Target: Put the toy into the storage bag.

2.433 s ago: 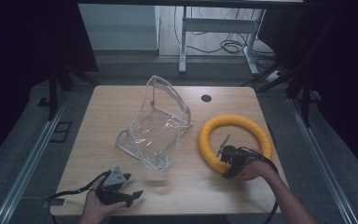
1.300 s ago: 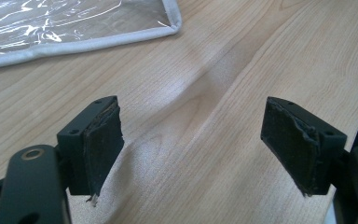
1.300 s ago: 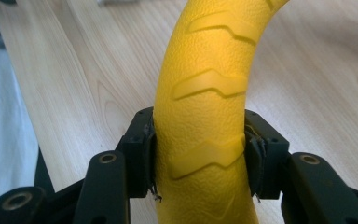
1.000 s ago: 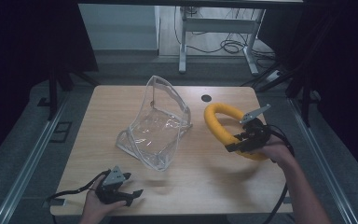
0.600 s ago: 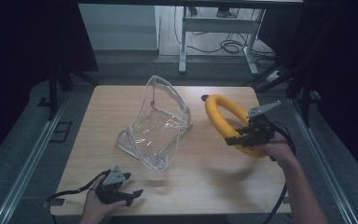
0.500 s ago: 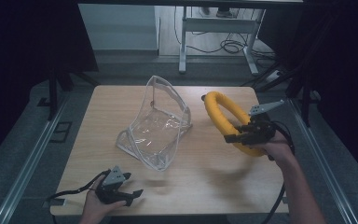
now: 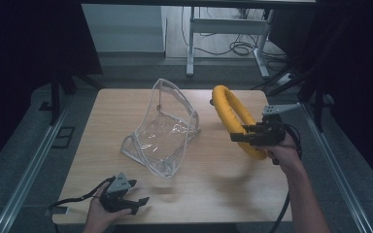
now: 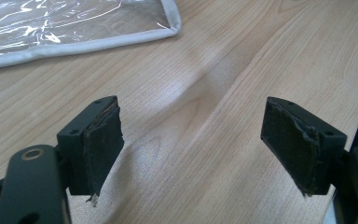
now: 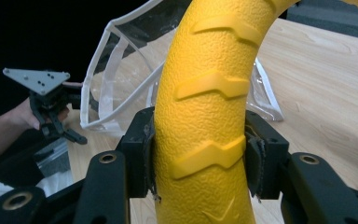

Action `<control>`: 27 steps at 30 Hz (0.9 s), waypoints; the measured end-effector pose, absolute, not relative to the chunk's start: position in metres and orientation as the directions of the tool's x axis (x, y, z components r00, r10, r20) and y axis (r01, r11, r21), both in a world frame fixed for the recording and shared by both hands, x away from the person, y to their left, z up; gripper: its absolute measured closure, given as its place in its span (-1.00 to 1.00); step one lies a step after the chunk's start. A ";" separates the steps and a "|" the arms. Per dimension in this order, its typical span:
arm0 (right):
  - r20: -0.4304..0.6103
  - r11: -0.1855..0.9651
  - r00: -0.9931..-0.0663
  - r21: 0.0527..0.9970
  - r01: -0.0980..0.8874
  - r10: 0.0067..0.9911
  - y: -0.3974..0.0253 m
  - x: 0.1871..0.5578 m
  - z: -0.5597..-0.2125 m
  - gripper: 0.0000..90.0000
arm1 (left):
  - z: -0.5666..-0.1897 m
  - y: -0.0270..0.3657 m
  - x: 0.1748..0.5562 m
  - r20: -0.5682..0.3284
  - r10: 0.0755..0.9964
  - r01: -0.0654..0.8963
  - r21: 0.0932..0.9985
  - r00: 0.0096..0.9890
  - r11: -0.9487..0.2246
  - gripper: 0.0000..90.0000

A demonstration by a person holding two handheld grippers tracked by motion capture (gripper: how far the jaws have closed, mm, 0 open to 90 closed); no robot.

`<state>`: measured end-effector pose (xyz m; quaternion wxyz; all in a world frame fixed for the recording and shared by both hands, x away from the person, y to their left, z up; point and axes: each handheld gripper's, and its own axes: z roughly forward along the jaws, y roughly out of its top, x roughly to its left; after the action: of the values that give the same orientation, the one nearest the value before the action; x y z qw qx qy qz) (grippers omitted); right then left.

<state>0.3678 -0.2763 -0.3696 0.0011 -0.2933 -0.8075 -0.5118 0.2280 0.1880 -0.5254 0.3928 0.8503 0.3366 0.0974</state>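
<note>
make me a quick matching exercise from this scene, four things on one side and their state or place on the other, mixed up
Things:
1. yellow ring
2. clear pouch
3. left hand-held gripper
4. right hand-held gripper

States:
A. open, low at the table's near edge
B. shut on something
C. raised on edge off the table
D. standing open on the table's middle

Pairs: 1-C, 2-D, 3-A, 4-B
</note>
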 end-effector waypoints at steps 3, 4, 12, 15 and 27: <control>0.310 0.282 -0.824 0.833 0.476 0.475 -0.276 0.368 -0.369 0.15 | -0.526 0.188 0.228 -0.100 0.648 0.497 0.732 0.755 -0.465 -0.55; 0.311 0.276 -0.824 0.836 0.475 0.474 -0.276 0.368 -0.369 0.15 | -0.526 0.188 0.228 -0.101 0.648 0.498 0.732 0.755 -0.466 -0.55; 0.340 0.189 -0.825 0.867 0.461 0.453 -0.270 0.367 -0.365 0.15 | -0.526 0.187 0.228 -0.106 0.647 0.500 0.733 0.755 -0.462 -0.55; 0.347 0.152 -0.826 0.879 0.451 0.444 -0.268 0.367 -0.364 0.15 | -0.526 0.187 0.228 -0.105 0.647 0.499 0.733 0.755 -0.463 -0.55; 0.379 0.058 -0.825 0.895 0.441 0.419 -0.256 0.368 -0.363 0.15 | -0.527 0.187 0.228 -0.106 0.646 0.501 0.729 0.756 -0.467 -0.55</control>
<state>0.3681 -0.2557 -0.3633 0.0091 -0.2956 -0.7273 -0.6194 0.2283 0.1865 -0.5271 0.3914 0.8515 0.3366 0.0926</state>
